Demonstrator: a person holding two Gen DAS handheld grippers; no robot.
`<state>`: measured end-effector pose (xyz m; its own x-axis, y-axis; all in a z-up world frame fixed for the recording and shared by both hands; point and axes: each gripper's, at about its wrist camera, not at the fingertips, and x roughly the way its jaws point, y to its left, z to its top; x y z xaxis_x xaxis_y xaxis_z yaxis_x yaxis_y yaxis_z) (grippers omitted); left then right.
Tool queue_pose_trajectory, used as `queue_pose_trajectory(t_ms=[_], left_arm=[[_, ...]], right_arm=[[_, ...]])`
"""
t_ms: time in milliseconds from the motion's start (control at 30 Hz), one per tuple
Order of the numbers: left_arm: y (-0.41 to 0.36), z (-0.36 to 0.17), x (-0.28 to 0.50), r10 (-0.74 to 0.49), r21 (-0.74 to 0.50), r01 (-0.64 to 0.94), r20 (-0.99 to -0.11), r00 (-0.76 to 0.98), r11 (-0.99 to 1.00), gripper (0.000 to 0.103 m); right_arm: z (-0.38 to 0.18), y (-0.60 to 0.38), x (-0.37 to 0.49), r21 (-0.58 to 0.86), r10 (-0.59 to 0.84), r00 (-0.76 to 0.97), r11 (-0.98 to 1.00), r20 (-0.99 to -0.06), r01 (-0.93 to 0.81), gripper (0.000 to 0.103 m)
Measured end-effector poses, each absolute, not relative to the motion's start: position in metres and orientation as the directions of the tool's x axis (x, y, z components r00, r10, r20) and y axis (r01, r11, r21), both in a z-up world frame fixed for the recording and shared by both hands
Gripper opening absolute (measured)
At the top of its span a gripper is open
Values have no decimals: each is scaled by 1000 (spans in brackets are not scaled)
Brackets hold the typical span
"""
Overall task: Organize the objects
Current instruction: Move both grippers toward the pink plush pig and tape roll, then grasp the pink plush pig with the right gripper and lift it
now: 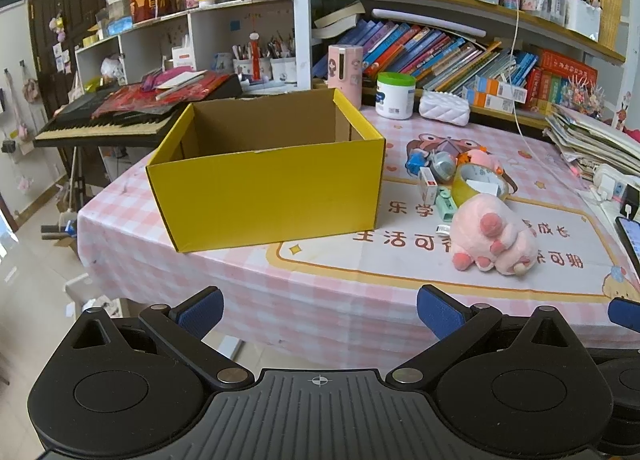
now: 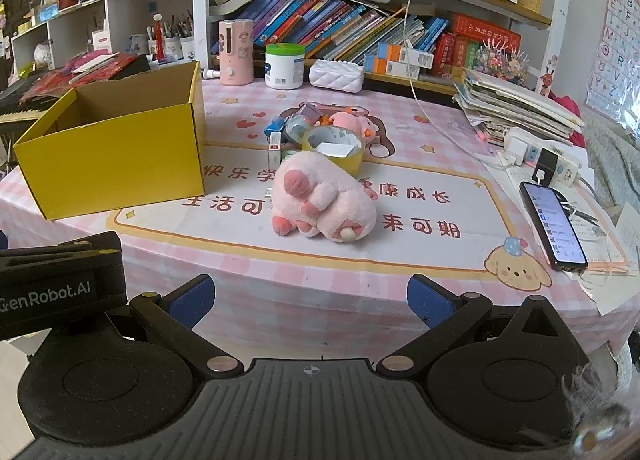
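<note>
I see both my left gripper [image 1: 319, 310] and right gripper [image 2: 310, 302] spread wide, holding nothing; the fluffy pink plush toy [image 2: 322, 202] lies well ahead of the right fingers, beside the open yellow cardboard box [image 1: 264, 188].

Phone [image 2: 554, 226], power strip [image 2: 560, 168], bookshelf [image 2: 360, 26], keyboard [image 1: 100, 124].

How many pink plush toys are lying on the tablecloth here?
2. The large pink plush lies nearest the table's front edge, right of the yellow box. A smaller pink plush sits behind the tape roll in the clutter; others could be hidden there.
</note>
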<state>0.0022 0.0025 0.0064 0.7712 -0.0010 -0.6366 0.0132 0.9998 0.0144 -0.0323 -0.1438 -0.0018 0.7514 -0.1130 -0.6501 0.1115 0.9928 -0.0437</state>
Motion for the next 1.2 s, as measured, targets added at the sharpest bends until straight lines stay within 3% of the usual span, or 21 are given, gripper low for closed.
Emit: queue_pose_trajectory(t_ms=[1200], left_arm=[[-20,9,52,64,-5,-85,-615,786,996,103]], right_arm=[[0,-176,38,-59,-1,765,997,-644,-49,103]])
